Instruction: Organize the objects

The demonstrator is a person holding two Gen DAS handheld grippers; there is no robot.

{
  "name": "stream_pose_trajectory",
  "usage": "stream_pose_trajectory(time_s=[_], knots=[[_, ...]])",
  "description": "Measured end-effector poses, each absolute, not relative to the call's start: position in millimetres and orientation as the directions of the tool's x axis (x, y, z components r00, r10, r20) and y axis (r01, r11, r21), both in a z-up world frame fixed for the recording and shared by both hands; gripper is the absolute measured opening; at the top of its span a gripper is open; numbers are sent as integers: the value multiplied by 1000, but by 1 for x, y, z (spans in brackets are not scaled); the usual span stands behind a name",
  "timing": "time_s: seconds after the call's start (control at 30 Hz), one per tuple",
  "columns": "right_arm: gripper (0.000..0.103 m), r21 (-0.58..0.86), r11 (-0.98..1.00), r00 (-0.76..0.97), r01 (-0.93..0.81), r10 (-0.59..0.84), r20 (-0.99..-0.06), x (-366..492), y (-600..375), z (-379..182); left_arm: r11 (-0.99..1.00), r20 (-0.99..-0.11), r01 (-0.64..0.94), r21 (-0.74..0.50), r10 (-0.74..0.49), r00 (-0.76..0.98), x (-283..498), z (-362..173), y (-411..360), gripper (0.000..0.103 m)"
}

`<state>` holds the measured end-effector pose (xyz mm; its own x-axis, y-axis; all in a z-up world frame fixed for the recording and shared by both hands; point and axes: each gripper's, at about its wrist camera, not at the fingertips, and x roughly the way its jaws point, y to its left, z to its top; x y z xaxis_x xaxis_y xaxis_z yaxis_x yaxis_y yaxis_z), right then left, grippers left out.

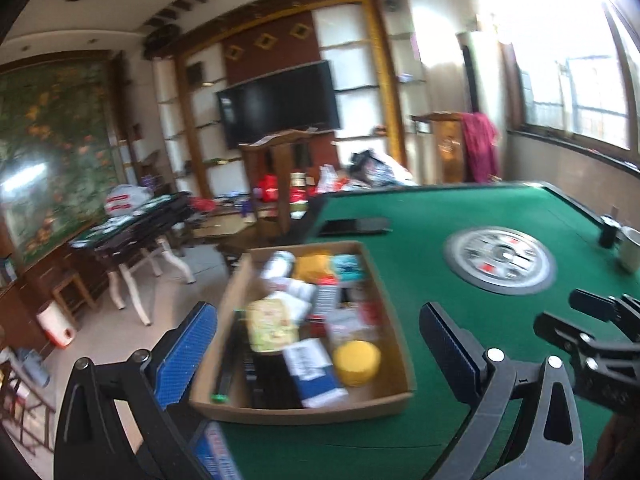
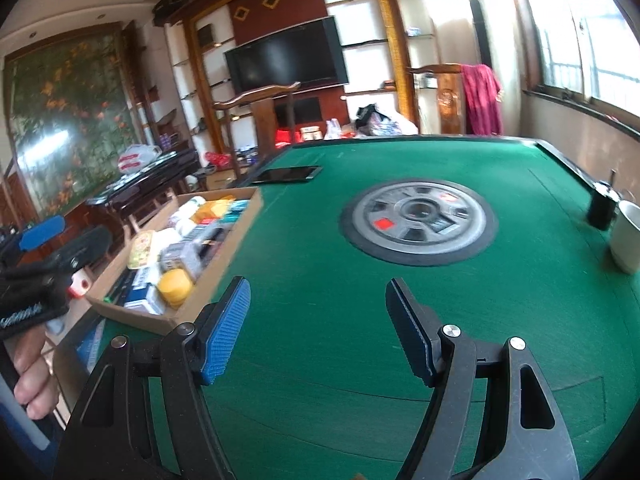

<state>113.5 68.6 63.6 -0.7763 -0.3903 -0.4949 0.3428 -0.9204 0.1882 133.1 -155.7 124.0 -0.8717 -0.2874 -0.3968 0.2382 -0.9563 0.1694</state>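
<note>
The green felt-covered table [image 2: 320, 280] carries everything you work with, and most of its cloth lies bare, which leaves you room to sort onto. A round grey metal disc panel [image 2: 418, 220] sits flush in its centre; treat it as part of the table, not as an item to move.

The shallow brown cardboard tray [image 1: 394, 320] rests at the table's left edge and holds the task's objects packed together: cartons, packets and a yellow round container [image 1: 356, 362] near its front right corner. The objects probably stay in the tray because no sorting has begun.

Your left gripper [image 1: 320, 356] points at the tray with its fingers apart and nothing between them, placed for a first pick. Your right gripper [image 2: 318, 328] hovers over bare felt, fingers likewise apart and empty.

A white ceramic mug [image 2: 628, 236] and a dark cylindrical object [image 2: 602, 208] stand together at the right edge. A flat black phone [image 2: 286, 174] lies beyond the tray.
</note>
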Motion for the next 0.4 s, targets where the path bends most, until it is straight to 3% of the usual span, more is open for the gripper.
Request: stream_pose_trajectory(time_s=[0.1, 0.23, 0.4], knots=[[71, 172, -889, -751, 425, -452, -480, 117, 40, 73, -929, -377, 318, 188, -368, -850, 138, 122, -171, 102], [71, 218, -823, -678, 524, -558, -479, 117, 10, 80, -922, -390, 346, 173, -387, -835, 139, 119, -186, 102], [71, 185, -825, -682, 533, -549, -483, 125, -5, 77, -926, -403, 342, 159, -377, -834, 139, 117, -196, 102]])
